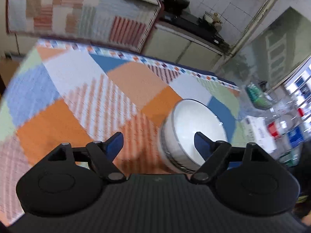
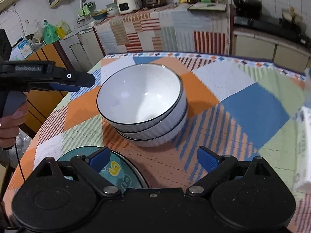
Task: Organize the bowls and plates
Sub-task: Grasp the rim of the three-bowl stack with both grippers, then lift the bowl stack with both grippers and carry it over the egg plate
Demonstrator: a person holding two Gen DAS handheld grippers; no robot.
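A stack of nested white bowls [image 2: 141, 101] with thin dark rims stands on the patchwork tablecloth [image 2: 252, 104]. A teal plate [image 2: 118, 167] with yellow print lies in front of it, partly under my right gripper [image 2: 153, 155]. That gripper hangs open just short of the bowls with nothing between its fingers. My left gripper [image 2: 87, 82], held by a hand [image 2: 9, 122], sits to the left of the stack and apart from it. In the left wrist view the left gripper [image 1: 158, 141] stands wide open over the cloth, and the blurred bowls [image 1: 194, 128] lie behind its right fingertip.
A white carton [image 2: 305, 149] lies at the table's right edge. A counter draped in a similar cloth [image 2: 165, 31] stands beyond the table, with a rice cooker, bottles and a black pot [image 2: 247, 3] on it. An orange cabinet [image 2: 44, 97] is to the left.
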